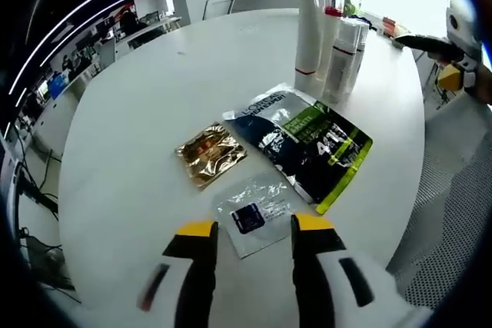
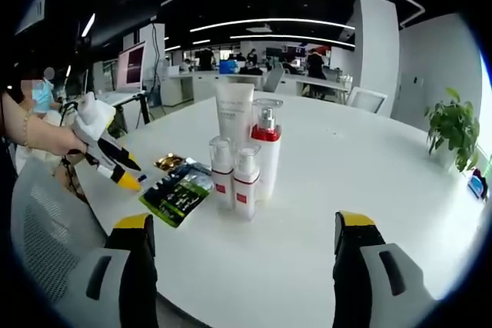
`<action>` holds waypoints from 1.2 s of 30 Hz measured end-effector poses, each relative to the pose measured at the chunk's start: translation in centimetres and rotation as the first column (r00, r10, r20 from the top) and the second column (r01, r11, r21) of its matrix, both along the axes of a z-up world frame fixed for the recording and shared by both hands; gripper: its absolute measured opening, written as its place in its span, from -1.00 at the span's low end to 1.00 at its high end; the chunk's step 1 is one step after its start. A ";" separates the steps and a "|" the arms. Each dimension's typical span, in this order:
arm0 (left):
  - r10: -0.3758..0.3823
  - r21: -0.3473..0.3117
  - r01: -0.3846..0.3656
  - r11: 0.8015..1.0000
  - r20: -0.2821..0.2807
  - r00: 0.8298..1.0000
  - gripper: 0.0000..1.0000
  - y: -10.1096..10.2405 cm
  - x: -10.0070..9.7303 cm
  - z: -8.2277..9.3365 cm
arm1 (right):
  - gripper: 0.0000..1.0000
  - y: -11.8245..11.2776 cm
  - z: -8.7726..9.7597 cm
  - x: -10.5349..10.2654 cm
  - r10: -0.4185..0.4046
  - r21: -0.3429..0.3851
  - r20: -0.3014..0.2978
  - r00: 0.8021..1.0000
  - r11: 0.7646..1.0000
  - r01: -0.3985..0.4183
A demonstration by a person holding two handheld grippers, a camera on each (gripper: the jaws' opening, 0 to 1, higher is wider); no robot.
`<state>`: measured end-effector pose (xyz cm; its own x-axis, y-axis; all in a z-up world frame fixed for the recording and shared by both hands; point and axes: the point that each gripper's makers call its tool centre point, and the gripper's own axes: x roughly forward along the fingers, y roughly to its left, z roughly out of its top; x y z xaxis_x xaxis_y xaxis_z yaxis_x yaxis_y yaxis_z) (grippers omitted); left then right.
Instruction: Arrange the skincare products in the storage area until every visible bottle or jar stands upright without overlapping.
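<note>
A round, smooth white table (image 1: pixel 138 113) carries skincare items. In the left gripper view, the left gripper (image 1: pixel 254 230), with black jaws tipped in yellow, rises from six o'clock, its jaws spread and grasping nothing. Just beyond the tips lies a flat clear plastic sachet with a dark square label (image 1: pixel 254 213). At ten o'clock from it rests a crinkled, shiny gold foil sachet (image 1: pixel 211 152). At one o'clock lies a larger glossy dark blue and green pouch (image 1: pixel 307 144), flat, its corner just beside the clear sachet.

Towards one o'clock, near the table's far edge, a tight cluster stands upright: a tall white plastic squeeze tube (image 1: pixel 310 24), a white pump bottle with a red collar (image 1: pixel 330 32) and two slim white bottles with clear caps (image 1: pixel 346 55).

In the right gripper view, the right gripper (image 2: pixel 244 228) is released too, its jaws wide apart at the bottom. The cluster stands at twelve o'clock from it, and the left gripper enters at nine o'clock, held by a person's hand (image 2: pixel 46 137) above the sachets.
</note>
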<state>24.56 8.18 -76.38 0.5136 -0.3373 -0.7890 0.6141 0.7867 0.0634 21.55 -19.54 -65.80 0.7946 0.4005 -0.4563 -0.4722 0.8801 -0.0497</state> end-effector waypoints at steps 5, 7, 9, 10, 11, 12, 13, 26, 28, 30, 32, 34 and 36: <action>0.002 -0.005 -0.002 1.000 -0.008 1.000 -0.27 -0.4 -0.4 -0.2 | 0.93 0.1 0.1 -0.1 0.004 -0.003 0.005 1.000 1.000 -0.004; 0.002 -0.009 -0.002 1.000 -0.011 1.000 -0.27 -0.5 -0.4 -0.2 | 0.93 0.1 0.1 -0.1 0.005 -0.005 0.008 1.000 1.000 -0.005; 0.005 -0.012 -0.006 1.000 -0.014 1.000 -0.27 -0.5 -0.6 -0.3 | 0.93 0.1 0.2 0.0 0.003 -0.002 0.010 1.000 1.000 -0.003; 0.004 -0.011 -0.005 1.000 -0.016 1.000 -0.28 -0.6 -0.8 -0.3 | 0.93 0.0 0.2 0.0 0.003 -0.002 0.011 1.000 1.000 -0.003; 0.002 -0.013 -0.003 1.000 -0.019 1.000 -0.28 -0.6 -0.9 -0.3 | 0.93 0.0 0.2 0.0 0.003 -0.005 0.012 1.000 1.000 -0.003; 0.002 -0.014 -0.002 1.000 -0.020 1.000 -0.27 -0.7 -1.0 -0.3 | 0.93 0.0 0.2 0.0 0.003 -0.004 0.014 1.000 1.000 -0.003; 0.001 -0.015 -0.001 1.000 -0.021 1.000 -0.27 -0.8 -1.1 -0.3 | 0.93 0.0 0.2 0.0 0.004 -0.003 0.014 1.000 1.000 -0.004; 0.068 -0.076 -0.069 0.995 -0.022 0.997 -0.25 -0.2 -0.5 -0.2 | 0.93 0.1 0.3 -0.2 0.012 -0.005 0.019 1.000 1.000 -0.012; 0.069 -0.080 -0.071 0.994 -0.021 0.997 -0.26 0.1 -0.4 -0.1 | 0.93 0.1 0.3 -0.2 0.013 -0.006 0.019 1.000 1.000 -0.013; 0.052 -0.069 -0.053 0.996 -0.021 0.998 -0.27 0.0 -0.6 -0.1 | 0.93 0.1 0.3 -0.2 0.013 -0.005 0.020 1.000 1.000 -0.012; 0.048 -0.071 -0.050 0.996 -0.023 0.999 -0.27 -0.2 -0.9 -0.1 | 0.93 0.2 0.3 -0.2 0.014 -0.006 0.018 1.000 1.000 -0.014; 0.052 -0.072 -0.054 0.996 -0.025 0.998 -0.27 -0.2 -1.0 -0.1 | 0.93 0.2 0.4 -0.2 0.014 -0.005 0.021 1.000 1.000 -0.014; 0.055 -0.071 -0.057 0.996 -0.026 0.998 -0.26 -0.3 -1.1 -0.1 | 0.93 0.2 0.3 -0.2 0.015 -0.005 0.017 1.000 1.000 -0.015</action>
<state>23.45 7.85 -76.51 0.5146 -0.3650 -0.7759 0.5697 0.8218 -0.0087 21.32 -19.32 -65.50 0.7964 0.4101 -0.4445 -0.4842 0.8727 -0.0624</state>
